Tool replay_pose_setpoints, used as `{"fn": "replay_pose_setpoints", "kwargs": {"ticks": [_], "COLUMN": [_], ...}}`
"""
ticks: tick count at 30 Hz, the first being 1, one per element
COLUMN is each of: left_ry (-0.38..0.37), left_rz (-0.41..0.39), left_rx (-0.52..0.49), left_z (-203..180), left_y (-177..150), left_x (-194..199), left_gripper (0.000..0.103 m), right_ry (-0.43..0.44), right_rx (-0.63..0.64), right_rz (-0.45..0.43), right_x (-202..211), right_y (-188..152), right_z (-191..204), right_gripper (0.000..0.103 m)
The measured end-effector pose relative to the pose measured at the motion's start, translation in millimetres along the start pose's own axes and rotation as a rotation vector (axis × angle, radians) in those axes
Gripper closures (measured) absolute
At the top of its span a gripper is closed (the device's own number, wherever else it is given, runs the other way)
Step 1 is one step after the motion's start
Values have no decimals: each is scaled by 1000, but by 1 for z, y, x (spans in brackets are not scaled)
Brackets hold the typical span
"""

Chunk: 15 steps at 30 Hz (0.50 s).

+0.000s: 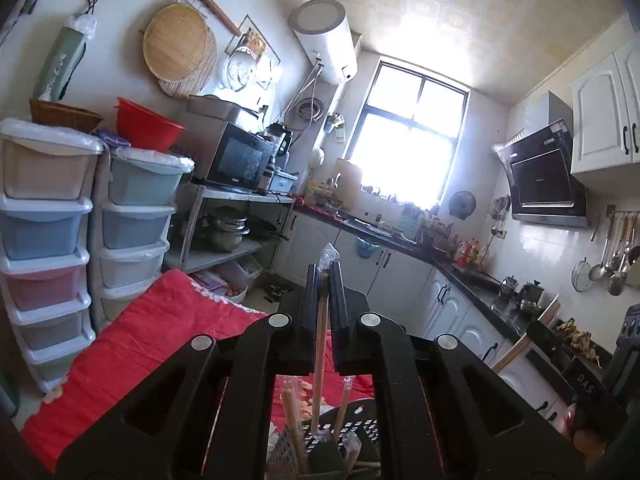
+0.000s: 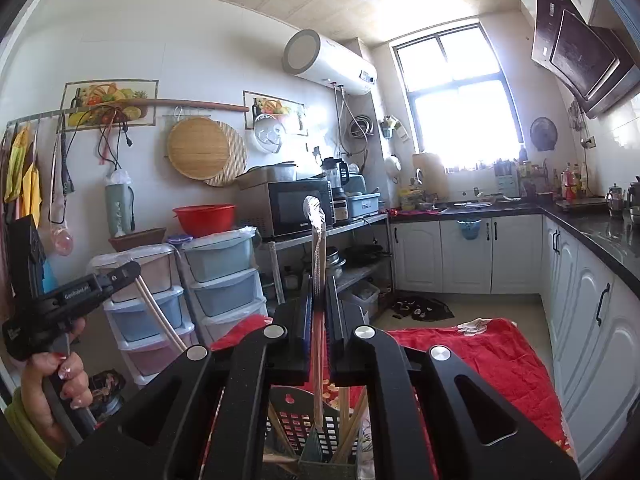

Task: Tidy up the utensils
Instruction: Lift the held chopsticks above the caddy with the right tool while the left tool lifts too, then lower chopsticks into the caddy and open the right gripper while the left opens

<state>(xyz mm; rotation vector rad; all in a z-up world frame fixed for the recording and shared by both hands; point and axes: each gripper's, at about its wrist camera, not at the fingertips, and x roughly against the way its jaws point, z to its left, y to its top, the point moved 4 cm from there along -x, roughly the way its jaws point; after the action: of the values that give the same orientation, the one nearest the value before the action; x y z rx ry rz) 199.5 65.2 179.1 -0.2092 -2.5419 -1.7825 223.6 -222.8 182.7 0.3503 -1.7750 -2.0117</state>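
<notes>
Two tools are raised over a red cloth (image 1: 132, 344), each clamped on wrapped chopsticks. The left tool (image 1: 325, 276) has its jaws pressed together on a pale wooden pair of chopsticks (image 1: 320, 344) sleeved in clear plastic; the crinkled end of the sleeve sticks out just beyond the fingertips, and the shaft runs back between the jaws and down below them. Beneath that tool, close to its body, stands a dark perforated utensil basket (image 1: 360, 428) with more chopsticks (image 1: 292, 412) leaning in it.

The right tool (image 2: 319, 280) is likewise closed on a second wrapped pair (image 2: 318, 240), which pokes well past its tips and ends in a twisted knot of plastic. Under it sits the same slotted basket (image 2: 296, 420), a few sticks propped in its compartments.

Off to the left of the right tool, a hand (image 2: 60, 384) grips the handle of the left tool, whose chopsticks slant down from its jaws. Beyond both tools are stacked plastic drawers (image 2: 224, 280), and to the right of them a dark desk (image 2: 600, 228) over white cabinets.
</notes>
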Motion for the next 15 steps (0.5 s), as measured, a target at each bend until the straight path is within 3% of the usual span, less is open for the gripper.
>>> {"fn": "replay_pose_setpoints", "kwargs": {"ticks": [15], "left_ry": [-16], "left_rz": [83], "left_rx": [11], "left_z": [4], "left_y": [-38], "left_x": [-21], "left_gripper": [100], "right_ry": [-13], "right_rx": [-22], "right_rz": [117], "right_x": [-33], "right_y": [-39], "right_z": [-1], "right_gripper": [97]}}
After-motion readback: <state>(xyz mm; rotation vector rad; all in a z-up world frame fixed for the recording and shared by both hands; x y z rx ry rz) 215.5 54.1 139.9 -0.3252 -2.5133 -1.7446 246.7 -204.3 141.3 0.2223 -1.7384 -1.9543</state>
